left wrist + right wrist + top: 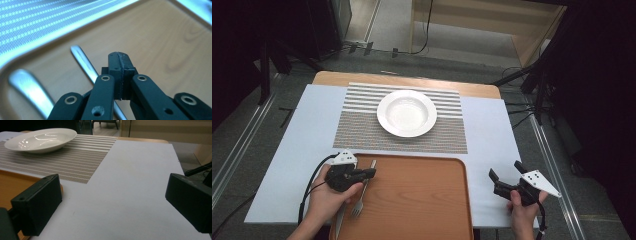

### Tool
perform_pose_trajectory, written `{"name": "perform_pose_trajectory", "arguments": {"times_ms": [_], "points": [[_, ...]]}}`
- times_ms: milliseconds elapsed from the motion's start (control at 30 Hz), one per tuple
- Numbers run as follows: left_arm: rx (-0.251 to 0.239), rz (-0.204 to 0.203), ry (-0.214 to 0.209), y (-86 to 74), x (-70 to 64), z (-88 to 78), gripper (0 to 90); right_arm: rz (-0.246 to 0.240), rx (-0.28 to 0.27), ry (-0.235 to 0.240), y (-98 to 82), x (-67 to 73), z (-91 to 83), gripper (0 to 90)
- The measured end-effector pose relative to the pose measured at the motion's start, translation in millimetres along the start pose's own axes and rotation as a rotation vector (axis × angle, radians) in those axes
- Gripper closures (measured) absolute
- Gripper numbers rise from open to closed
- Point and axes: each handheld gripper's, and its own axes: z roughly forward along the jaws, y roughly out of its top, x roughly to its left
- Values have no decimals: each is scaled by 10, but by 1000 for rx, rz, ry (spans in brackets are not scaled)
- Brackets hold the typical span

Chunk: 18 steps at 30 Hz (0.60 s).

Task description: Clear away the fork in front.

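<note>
Looks like table-setting: left gripper (119, 58) clenched empty over the fork (360, 192) on the tray (422, 200); right gripper (504, 181) released, waiting. Next, probably: open, straddle the handle.

Glossy white plate (406, 113), wood-grain tray (412, 200), shiny metal fork (360, 192)

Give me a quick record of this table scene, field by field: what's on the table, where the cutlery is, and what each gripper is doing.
surface: white table with a striped placemat
plate: white, empty, on the placemat
tray: wooden, near edge of the table
cutlery: fork on the tray's left side; a second metal handle lies beside it
left gripper: jaws shut with nothing between them, above the fork's handle
right gripper: jaws wide open, over bare table right of the tray
</note>
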Motion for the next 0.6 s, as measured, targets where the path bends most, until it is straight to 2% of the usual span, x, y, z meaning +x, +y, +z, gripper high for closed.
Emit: {"name": "perform_pose_trajectory", "arguments": {"times_ms": [33,67,200,300,600], "points": [[7,-5,-5,13,14,27,879,0,0,-1,0,-3,0,0],[37,-16,-2,36,29,66,879,1,0,0,-1,-6,1,0],[58,-26,32,55,72,88,879,2,-1,1,-2,-9,2,0],[61,-35,18,46,95,86,879,2,0,3,-2,-9,3,0],[64,-42,30,34,97,63,879,0,4,-1,-2,-6,5,0]]}}
